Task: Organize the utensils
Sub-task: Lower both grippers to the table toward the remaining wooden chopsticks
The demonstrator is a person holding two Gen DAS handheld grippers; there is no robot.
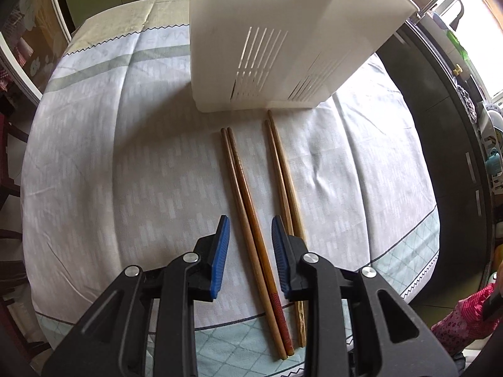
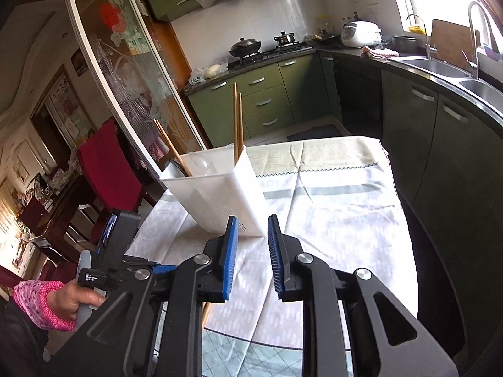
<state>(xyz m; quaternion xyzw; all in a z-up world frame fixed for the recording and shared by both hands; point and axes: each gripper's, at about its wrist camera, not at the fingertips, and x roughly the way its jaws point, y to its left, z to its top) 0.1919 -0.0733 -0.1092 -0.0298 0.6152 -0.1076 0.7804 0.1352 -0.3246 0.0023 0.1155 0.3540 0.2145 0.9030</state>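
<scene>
Left wrist view: left tool wide open, empty, straddling darker chopstick pair on counter; long axis runs along fingers toward white holder. Lighter pair just right. Right tool open, empty, farther.

A pale patterned cloth covers the tabletop. Far behind it green cabinets carry a stove with a black wok; a white rice cooker sits right, a steel sink farther right. A red chair stands left.
</scene>
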